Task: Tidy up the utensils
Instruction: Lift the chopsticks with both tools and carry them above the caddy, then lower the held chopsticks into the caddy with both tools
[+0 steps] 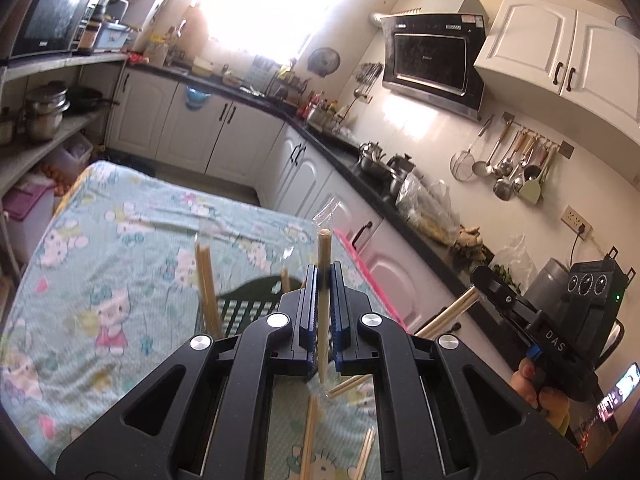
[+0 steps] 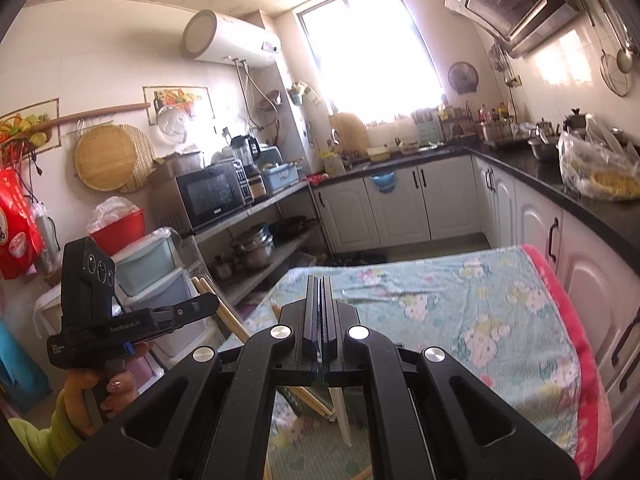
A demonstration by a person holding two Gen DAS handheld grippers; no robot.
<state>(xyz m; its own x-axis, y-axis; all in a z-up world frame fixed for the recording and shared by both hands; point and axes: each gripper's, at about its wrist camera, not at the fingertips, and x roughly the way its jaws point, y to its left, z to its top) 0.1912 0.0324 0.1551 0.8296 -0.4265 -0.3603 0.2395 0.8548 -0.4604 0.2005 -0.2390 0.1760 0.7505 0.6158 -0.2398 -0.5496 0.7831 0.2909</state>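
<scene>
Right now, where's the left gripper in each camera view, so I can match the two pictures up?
Left wrist view: the left gripper fills the bottom centre, jaws shut on a wrapped chopstick that stands upright.
Right wrist view: the left gripper is at lower left, seen side-on, chopsticks slanting out below it.
Shared landmark: the bright window above the far counter.

A tabletop covered by a pale green cartoon-print cloth (image 1: 132,240) with a pink edge carries a dark green slotted plastic basket (image 1: 248,304) and loose pale wooden chopsticks (image 1: 310,440) lying near it.
</scene>
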